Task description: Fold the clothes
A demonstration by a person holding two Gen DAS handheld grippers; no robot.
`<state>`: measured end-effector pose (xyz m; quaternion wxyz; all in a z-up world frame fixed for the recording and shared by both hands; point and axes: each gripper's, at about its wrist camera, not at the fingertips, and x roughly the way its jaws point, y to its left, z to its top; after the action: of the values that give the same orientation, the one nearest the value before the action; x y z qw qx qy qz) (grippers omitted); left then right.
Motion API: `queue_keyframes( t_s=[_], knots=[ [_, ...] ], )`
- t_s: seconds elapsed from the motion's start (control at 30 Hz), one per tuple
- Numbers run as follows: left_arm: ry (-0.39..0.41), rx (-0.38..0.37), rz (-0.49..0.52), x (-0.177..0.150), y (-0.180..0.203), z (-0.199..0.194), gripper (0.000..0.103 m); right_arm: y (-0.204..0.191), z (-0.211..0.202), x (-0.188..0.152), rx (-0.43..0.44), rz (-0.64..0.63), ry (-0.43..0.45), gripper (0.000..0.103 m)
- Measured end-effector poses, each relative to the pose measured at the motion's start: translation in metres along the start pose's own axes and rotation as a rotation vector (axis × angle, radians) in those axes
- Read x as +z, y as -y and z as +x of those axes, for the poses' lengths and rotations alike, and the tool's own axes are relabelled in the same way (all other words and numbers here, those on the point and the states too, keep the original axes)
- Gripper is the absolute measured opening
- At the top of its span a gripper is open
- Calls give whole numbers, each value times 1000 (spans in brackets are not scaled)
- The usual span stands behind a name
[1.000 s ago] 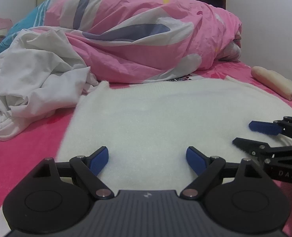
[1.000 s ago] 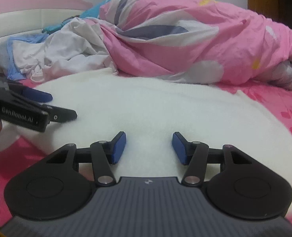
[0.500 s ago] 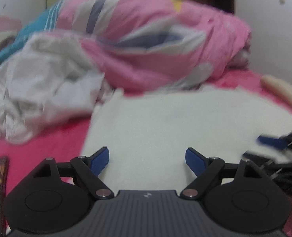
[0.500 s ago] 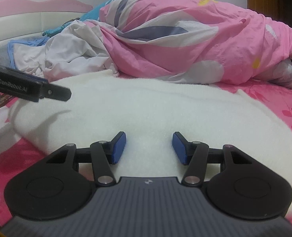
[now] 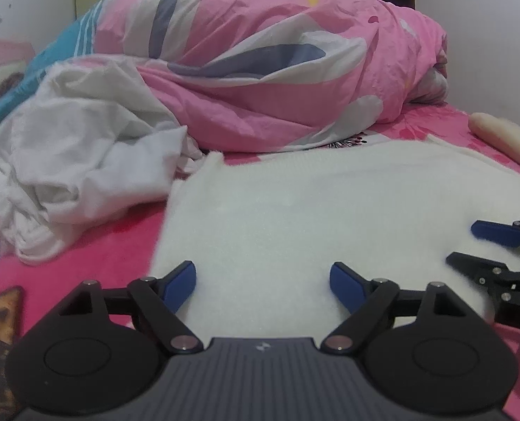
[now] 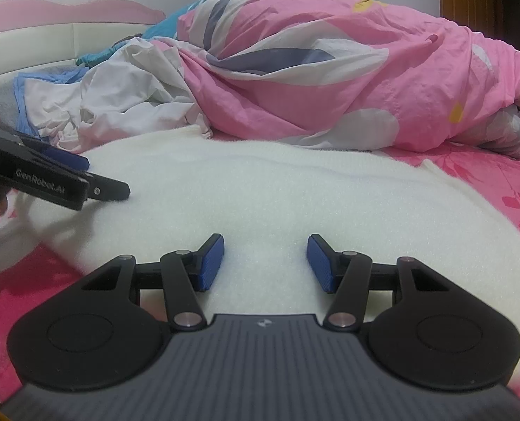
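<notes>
a white knit point(image 5: 330, 210) lies flat across the middle of the frame on the bed point(image 5: 94, 245). left claw point(image 5: 262, 277) and right claw point(image 6: 266, 259) hover spread, pinching nothing. whether it is spread out or part-folded, i cannot tell; a crumpled white heap point(image 5: 84, 161) lies upper left.

Home bedroom: bed with pink sheet point(image 5: 94, 245), rumpled pink duvet point(image 5: 277, 80), padded headboard point(image 6: 49, 35).

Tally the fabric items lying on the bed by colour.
White: 2, the flat fuzzy white garment and the crumpled white cloth pile.
Pink: 1, the bunched pink floral duvet.
Cream: 1, the folded cream cloth.
Total: 4.
</notes>
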<state>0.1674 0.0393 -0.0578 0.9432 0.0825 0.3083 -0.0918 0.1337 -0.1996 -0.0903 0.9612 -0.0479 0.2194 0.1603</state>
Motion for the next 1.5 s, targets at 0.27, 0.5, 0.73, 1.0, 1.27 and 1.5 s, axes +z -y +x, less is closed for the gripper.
queue_keyframes(
  t_s=[0.27, 0.5, 0.73, 1.0, 1.27, 1.5],
  knots=[
    [-12, -22, 0, -10, 3, -23, 70, 2, 0, 0, 6, 7, 6, 53],
    [9, -46, -41, -20, -3, -28, 58, 1, 0, 0, 4, 6, 7, 53],
    [-7, -26, -88, -41, -14, -48, 39, 1, -1, -1, 5, 6, 8, 53],
    [16, -25, -125, -57, -19, -43, 37, 0, 0, 1, 2, 2, 0, 53],
    [28, -55, -147, -60, -26, -44, 37, -3, 1, 15, -7, -2, -68, 53],
    [40, -80, -167, -64, -32, -44, 37, -36, -3, 46, 36, -64, -59, 53]
  ],
)
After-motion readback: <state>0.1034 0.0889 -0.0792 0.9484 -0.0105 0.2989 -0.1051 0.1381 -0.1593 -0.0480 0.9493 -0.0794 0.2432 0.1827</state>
